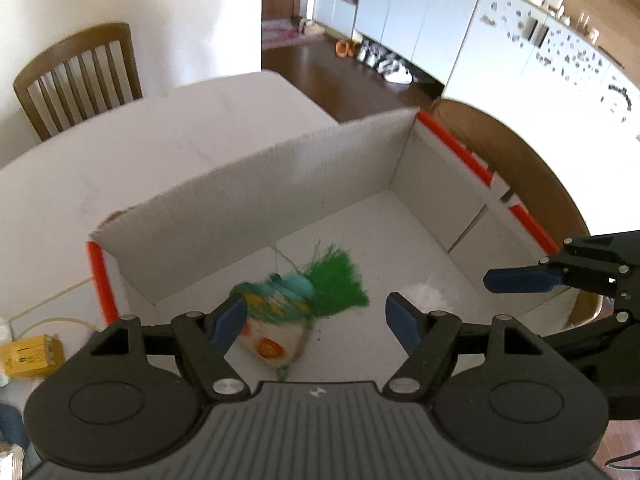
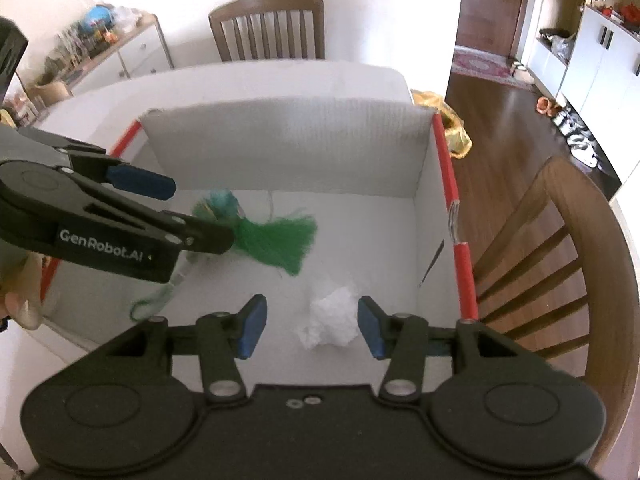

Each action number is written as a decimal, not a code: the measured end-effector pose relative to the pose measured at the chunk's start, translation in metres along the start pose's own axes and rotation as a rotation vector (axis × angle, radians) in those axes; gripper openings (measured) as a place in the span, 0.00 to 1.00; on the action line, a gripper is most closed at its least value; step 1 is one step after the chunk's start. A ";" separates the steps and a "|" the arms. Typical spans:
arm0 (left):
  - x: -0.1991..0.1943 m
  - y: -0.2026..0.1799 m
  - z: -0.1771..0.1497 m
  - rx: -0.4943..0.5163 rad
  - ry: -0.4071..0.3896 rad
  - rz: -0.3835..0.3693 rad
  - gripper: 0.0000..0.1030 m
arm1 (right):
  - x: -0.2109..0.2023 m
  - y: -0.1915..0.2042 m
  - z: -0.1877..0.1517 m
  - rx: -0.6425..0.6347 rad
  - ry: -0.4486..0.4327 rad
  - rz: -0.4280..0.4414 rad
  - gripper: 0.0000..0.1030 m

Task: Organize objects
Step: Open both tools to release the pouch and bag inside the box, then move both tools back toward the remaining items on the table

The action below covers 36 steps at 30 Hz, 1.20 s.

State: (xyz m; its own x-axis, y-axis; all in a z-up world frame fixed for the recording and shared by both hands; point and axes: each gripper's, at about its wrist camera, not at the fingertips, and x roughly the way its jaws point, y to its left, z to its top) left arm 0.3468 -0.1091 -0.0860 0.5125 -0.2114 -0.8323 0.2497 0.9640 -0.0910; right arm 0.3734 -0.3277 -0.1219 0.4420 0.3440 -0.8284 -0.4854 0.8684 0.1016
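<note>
Box [image 2: 280, 140] of white corrugated card, red tape along its edges, on a white table [image 1: 140, 152]; inside on the floor, two items already dropped. At far left outside the box, small yellow carton [image 1: 32, 356] by a pale cord on the tabletop. Left gripper [image 1: 316, 320] above the left half of the box, blue pads spread wide, nothing between them; just below and past the left pad, blurred tasselled ornament [image 1: 296, 304]: green fringe of loose threads, teal woven middle, cream cloth pouch with an orange print, thin cord trailing toward the near wall. Further right, right gripper [image 2: 312, 328] over the near right corner, jaws parted and clear of the crumpled white wad [image 2: 330, 320] lying between and beneath them; soft, irregular, like tissue or foam, exact material hard to tell. Wooden slat-back chairs [image 2: 560, 260] at the far side and right of the table. Likely step: release done, withdrawal next; best lifted straight up with pads kept apart, well clear of the loose threads and cord, which could snag a finger and drag the ornament out; card walls thin and light, so no brushing against the rim.
</note>
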 end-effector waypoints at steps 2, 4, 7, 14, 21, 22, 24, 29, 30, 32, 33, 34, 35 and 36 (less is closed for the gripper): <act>-0.007 -0.001 -0.002 0.000 -0.024 -0.002 0.74 | -0.008 0.000 -0.001 0.002 -0.022 0.002 0.54; -0.017 -0.001 -0.006 -0.003 -0.050 -0.001 0.74 | -0.016 0.001 -0.003 0.006 -0.049 0.007 0.58; -0.029 -0.003 -0.009 -0.014 -0.085 -0.003 0.74 | -0.028 0.004 -0.004 0.011 -0.075 0.018 0.59; -0.068 -0.003 -0.023 -0.028 -0.178 0.006 0.74 | -0.051 0.015 -0.007 0.007 -0.134 0.024 0.62; -0.106 -0.001 -0.042 -0.045 -0.272 0.020 0.80 | -0.067 0.037 -0.009 -0.014 -0.186 0.020 0.71; -0.111 0.001 -0.046 -0.045 -0.286 0.023 0.80 | -0.069 0.041 -0.009 -0.012 -0.192 0.024 0.72; -0.120 0.004 -0.052 -0.044 -0.302 0.021 0.80 | -0.073 0.048 -0.010 -0.010 -0.205 0.029 0.74; -0.141 0.018 -0.071 -0.059 -0.341 0.028 0.82 | -0.079 0.069 -0.013 -0.013 -0.247 0.034 0.81; -0.145 0.021 -0.075 -0.063 -0.348 0.032 0.82 | -0.081 0.072 -0.013 -0.013 -0.256 0.038 0.83; -0.151 0.028 -0.081 -0.066 -0.361 0.049 0.82 | -0.083 0.082 -0.014 -0.013 -0.279 0.047 0.86; -0.155 0.033 -0.087 -0.069 -0.368 0.059 0.82 | -0.084 0.089 -0.014 -0.012 -0.291 0.053 0.90; -0.158 0.036 -0.091 -0.073 -0.372 0.065 0.82 | -0.085 0.094 -0.014 -0.010 -0.300 0.059 0.93; -0.162 0.042 -0.097 -0.078 -0.375 0.067 0.82 | -0.086 0.099 -0.015 -0.004 -0.312 0.068 0.93; -0.164 0.046 -0.101 -0.083 -0.377 0.070 0.82 | -0.087 0.104 -0.015 0.004 -0.322 0.077 0.95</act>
State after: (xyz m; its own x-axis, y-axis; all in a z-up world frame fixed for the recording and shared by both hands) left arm 0.1910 -0.0136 -0.0086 0.7957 -0.1742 -0.5801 0.1439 0.9847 -0.0984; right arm 0.2734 -0.2730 -0.0473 0.6199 0.5035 -0.6018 -0.5244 0.8364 0.1596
